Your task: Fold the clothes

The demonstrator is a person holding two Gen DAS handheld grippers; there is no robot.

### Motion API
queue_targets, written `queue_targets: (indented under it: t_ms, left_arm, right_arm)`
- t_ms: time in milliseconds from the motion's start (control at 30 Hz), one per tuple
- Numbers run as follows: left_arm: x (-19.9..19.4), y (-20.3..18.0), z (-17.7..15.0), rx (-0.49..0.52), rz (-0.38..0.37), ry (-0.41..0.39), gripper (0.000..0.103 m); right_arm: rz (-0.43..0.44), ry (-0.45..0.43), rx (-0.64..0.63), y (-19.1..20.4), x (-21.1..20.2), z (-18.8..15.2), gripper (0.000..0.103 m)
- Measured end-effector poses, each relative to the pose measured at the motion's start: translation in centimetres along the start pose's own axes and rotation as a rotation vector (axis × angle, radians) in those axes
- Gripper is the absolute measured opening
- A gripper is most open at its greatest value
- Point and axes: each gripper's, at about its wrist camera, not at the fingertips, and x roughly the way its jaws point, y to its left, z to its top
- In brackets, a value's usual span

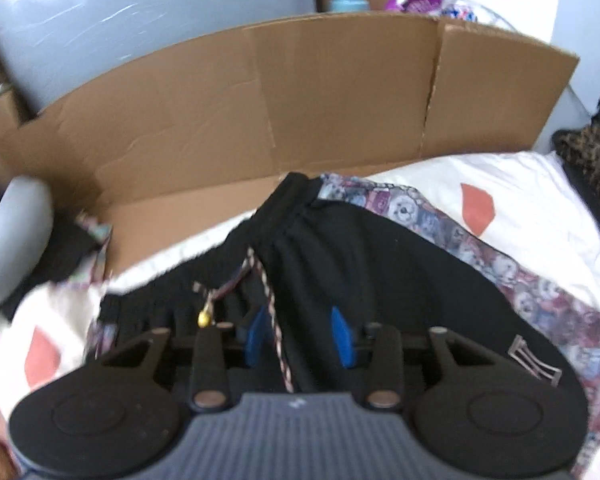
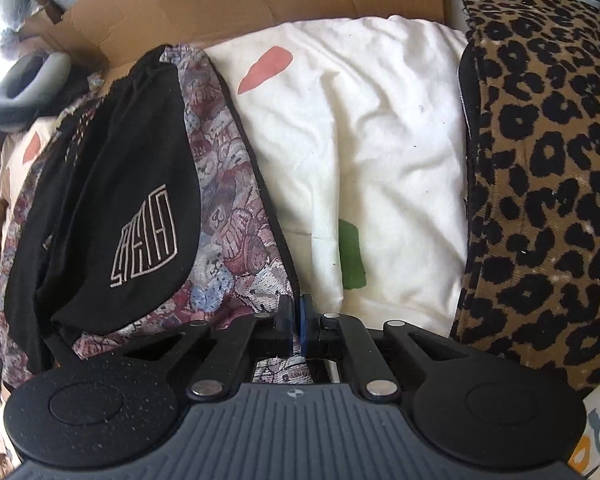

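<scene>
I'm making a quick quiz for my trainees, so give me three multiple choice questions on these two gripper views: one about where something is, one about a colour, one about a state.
1. Where does the black shorts garment lie?
A. on the patterned cloth
B. inside the cardboard box
C. on the leopard-print fabric

2. What colour are the pads of the left gripper?
A. red
B. blue
C. white

3. How do the jaws of the right gripper stand?
A. wide open
B. closed together
C. clamped on a bottle

Answers: 1 A, patterned cloth shows around the shorts' edges. 2 B, both pads show blue. 3 B, the fingers meet with no gap.
</scene>
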Motion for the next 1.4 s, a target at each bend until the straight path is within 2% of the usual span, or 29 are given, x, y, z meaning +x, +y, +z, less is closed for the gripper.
queue_targets:
  t_ms: [100, 167, 233, 300, 400, 500, 533, 567, 700, 800, 867, 1067, 1267, 1400]
  left_arm:
    - [-2.4, -0.1, -1.6, -0.005, 0.025, -0.026, 0.041]
    - [-4.0, 0.0, -2.9, -0.043, 0.045, -0.048, 0.045]
    - [-5.2, 0.1, -4.3, -0.082, 0.058, -0.057, 0.046]
    - [-6.6, 0.0, -5.8, -0.101, 0.107, -0.071, 0.046]
    - [-7.3, -0.4, -7.6, -0.107, 0.141, -0.046, 0.046]
    - [-8.0, -0.6, -9.4, -0.123, 0.139, -0.017, 0.046]
    - [-8.3, -0.5, -10.0, -0.149, 0.129, -0.005, 0.046]
    - [-8.6, -0.5, -10.5, -0.182, 0.121, 0.002, 0.046]
    - [-9.6, -1.2, -12.9, -0.296, 0.072, 0.004, 0.046]
    - [-8.9, -2.7, -14.6, -0.212, 0.049, 0.017, 0.047]
    - [-7.7, -3.0, -15.5, -0.207, 0.036, 0.068, 0.046]
    - [-6.4, -4.6, -16.9, -0.195, -0.042, 0.103, 0.046]
    - [-5.6, -7.9, -17.1, -0.063, -0.125, 0.117, 0.046]
    - [-4.9, -10.0, -16.5, 0.010, -0.185, 0.116, 0.046]
  right_arm:
    - [0.001, -0.019, 0.004, 0.0, -0.2, -0.4, 0.001]
    - [0.004, -0.024, 0.016, -0.2, -0.4, -0.7, 0.003]
    - [0.003, -0.026, 0.017, -0.1, -0.7, -1.1, 0.004]
    - [-0.010, -0.028, 0.005, 0.1, -1.1, -1.6, 0.004]
    - [-0.030, -0.029, -0.013, 0.3, -1.6, -2.3, 0.011]
    - [-0.051, -0.050, 0.007, -0.1, -2.4, -2.8, 0.016]
    - [-0.058, -0.059, 0.011, -0.1, -2.7, -3.0, 0.023]
    - [-0.069, -0.072, 0.020, -0.3, -3.0, -3.1, 0.036]
    - [-0.065, -0.107, 0.091, -1.2, -3.6, -3.3, 0.040]
    - [-0.071, -0.088, 0.075, -1.2, -3.0, -3.4, 0.040]
    - [-0.075, -0.078, 0.050, -1.1, -2.7, -3.4, 0.040]
    - [-0.073, -0.055, 0.012, -0.9, -1.9, -3.1, 0.040]
    - [-0.058, -0.026, -0.042, -0.3, -0.6, -3.2, 0.040]
    - [-0.096, -0.031, -0.100, 0.5, -0.6, -3.4, 0.037]
